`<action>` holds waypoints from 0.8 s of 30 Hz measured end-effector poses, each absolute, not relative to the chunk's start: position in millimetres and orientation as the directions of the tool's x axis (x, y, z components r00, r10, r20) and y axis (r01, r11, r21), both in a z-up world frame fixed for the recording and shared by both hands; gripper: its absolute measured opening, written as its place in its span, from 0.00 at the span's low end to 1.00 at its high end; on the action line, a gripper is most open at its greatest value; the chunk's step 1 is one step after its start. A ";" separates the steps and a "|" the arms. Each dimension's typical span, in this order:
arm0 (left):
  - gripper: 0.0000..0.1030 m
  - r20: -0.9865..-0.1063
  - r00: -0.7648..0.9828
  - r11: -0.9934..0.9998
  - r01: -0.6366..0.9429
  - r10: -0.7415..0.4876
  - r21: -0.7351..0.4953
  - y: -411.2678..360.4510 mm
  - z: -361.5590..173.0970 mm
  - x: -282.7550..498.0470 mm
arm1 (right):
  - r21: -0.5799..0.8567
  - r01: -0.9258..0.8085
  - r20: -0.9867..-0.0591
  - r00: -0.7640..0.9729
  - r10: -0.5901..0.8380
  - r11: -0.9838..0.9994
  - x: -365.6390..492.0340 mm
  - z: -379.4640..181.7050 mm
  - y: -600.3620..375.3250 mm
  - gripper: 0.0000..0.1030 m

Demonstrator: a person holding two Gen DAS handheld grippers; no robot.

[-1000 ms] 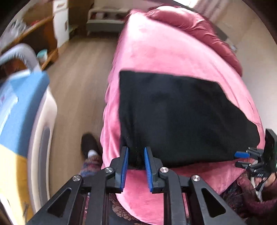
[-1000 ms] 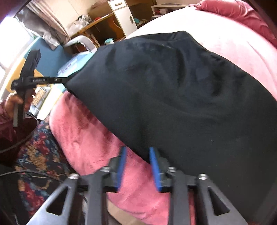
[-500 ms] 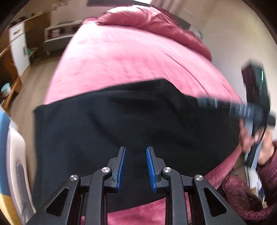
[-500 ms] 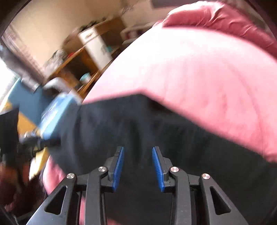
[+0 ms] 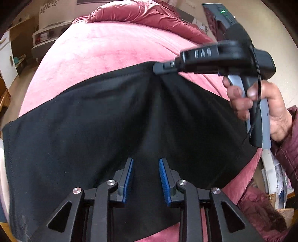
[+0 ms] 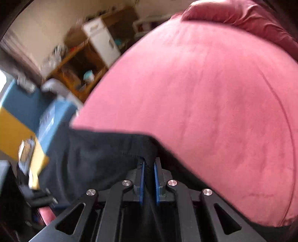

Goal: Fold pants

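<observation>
Black pants (image 5: 93, 121) lie flat across a pink bed (image 5: 104, 50). My left gripper (image 5: 145, 162) hovers over their near middle. Its jaws are opening, and cloth lies under them but none between the pads. In the left wrist view a hand (image 5: 275, 111) holds my right gripper (image 5: 156, 68) at the pants' far edge, and the cloth rises in a ridge toward it. In the right wrist view the right gripper (image 6: 149, 163) is closing on that edge of the pants (image 6: 96, 158), and its blue pads pinch a fold of black cloth.
A bunched pink duvet (image 5: 139, 13) lies at the head of the bed (image 6: 204, 93). Beyond the bed's left side stand a white cabinet (image 6: 102, 42), a wooden shelf (image 6: 78, 61) and a blue and yellow object (image 6: 18, 115). A low white shelf (image 5: 46, 35) stands by the far wall.
The left gripper slid from the pants' near left corner to over their middle and widened. The right gripper moved from the near edge to the far edge and shut on it, lifting the cloth.
</observation>
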State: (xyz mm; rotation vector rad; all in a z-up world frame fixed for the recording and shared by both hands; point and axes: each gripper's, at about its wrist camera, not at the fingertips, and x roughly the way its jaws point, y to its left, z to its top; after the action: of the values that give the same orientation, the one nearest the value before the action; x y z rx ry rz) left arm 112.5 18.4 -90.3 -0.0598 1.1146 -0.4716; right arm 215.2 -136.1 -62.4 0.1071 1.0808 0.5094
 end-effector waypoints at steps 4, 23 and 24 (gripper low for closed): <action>0.29 -0.868 0.320 0.909 0.307 -0.379 -0.283 12.4 -107.2 118.4 | 0.295 -0.328 -0.858 0.321 0.400 0.897 224.3 -84.5 -127.5 0.10; 0.29 -0.869 0.353 0.915 0.332 -0.346 -0.230 -5.0 -104.4 60.8 | 0.268 0.024 -0.862 0.453 0.229 0.963 46.8 -76.7 -297.4 0.40; 0.29 -0.870 0.355 0.918 0.325 -0.341 -0.227 -6.5 -104.8 59.5 | 0.219 0.082 -0.879 0.450 0.160 0.972 35.3 -82.6 -312.2 0.40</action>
State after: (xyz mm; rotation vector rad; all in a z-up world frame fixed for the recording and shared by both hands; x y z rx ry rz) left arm 59.5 -6.5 -104.8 -0.0161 1.1282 -0.4306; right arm 35.3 -312.2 -82.6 0.2440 1.1061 0.0485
